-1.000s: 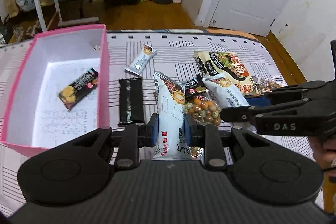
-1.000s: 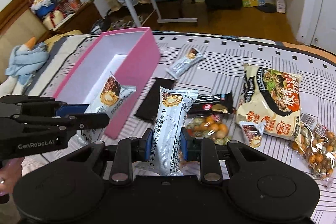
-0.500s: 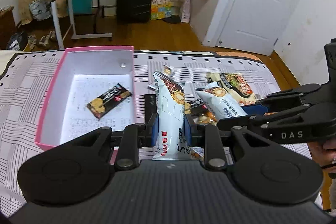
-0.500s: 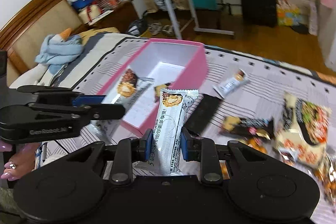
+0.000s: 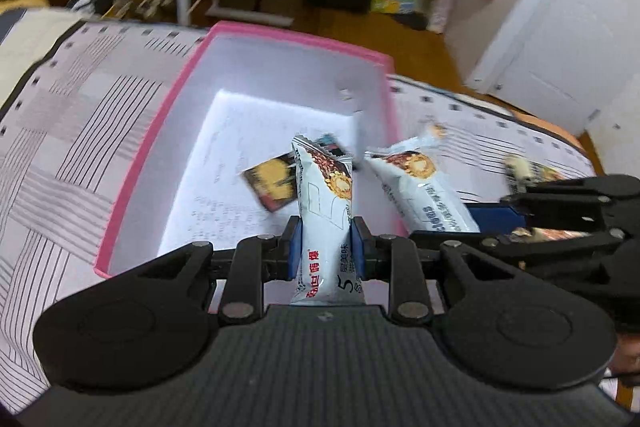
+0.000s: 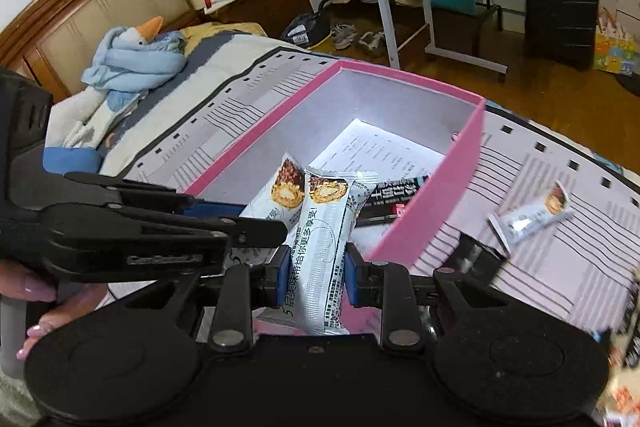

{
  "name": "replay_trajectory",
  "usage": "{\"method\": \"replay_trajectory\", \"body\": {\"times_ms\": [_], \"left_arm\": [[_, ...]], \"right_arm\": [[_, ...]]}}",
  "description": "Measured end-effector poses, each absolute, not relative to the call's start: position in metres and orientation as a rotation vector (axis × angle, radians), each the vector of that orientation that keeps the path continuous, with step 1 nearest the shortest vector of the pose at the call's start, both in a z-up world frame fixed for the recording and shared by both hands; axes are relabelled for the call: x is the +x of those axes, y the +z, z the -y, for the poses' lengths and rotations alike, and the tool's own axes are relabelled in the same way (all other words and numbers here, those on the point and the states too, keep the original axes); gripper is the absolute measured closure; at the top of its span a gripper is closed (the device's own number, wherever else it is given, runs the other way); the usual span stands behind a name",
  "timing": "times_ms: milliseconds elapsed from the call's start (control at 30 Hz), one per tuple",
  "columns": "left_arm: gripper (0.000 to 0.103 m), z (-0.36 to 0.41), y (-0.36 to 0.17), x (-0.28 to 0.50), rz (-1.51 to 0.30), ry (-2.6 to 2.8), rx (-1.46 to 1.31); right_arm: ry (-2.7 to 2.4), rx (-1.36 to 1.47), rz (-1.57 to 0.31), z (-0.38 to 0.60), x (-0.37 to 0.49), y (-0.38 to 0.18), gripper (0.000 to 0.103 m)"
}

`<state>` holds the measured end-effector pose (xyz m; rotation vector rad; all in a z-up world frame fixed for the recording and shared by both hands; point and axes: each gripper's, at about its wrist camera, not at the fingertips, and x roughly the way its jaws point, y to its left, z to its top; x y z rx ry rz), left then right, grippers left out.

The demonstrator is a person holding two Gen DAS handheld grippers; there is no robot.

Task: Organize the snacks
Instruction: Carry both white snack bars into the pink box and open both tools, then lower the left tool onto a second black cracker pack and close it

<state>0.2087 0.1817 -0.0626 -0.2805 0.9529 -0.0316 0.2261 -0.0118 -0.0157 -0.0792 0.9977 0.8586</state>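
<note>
Tilting down over the pink box (image 5: 144, 163), left gripper (image 5: 325, 247) and right gripper (image 6: 313, 273) (side by side) each clamp a white snack packet (image 5: 326, 211).

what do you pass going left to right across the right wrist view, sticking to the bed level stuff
blue plush goose → left gripper → white snack pack in the right gripper → pink box's right wall → small white snack pack lying on the striped sheet
</note>
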Motion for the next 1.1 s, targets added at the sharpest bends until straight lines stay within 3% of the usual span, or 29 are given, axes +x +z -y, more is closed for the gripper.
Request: {"method": "replay_trajectory", "body": {"times_ms": [267,467,800,1100], "left_arm": [[0.078,-0.203,-0.110,0.231,-0.952,0.070,-0.349],[0.068,-0.209,-0.116,0.231,-0.970,0.090,-0.316],[0.063,-0.195,-0.056,0.202,-0.898,-0.010,-0.244],[0.063,-0.143,-0.022,0.215,-0.905,-0.211,-0.152]], "right_arm": [[0.909,-0.300,-0.955,-0.040,0.227,-0.046,0.071],[0.861,-0.382,-0.891,-0.046,0.219,-0.053,0.058],[0.767,-0.202,-0.752,0.054,0.202,0.024,0.055],[0.586,-0.100,-0.851,0.139,0.215,0.051,0.053]]}}
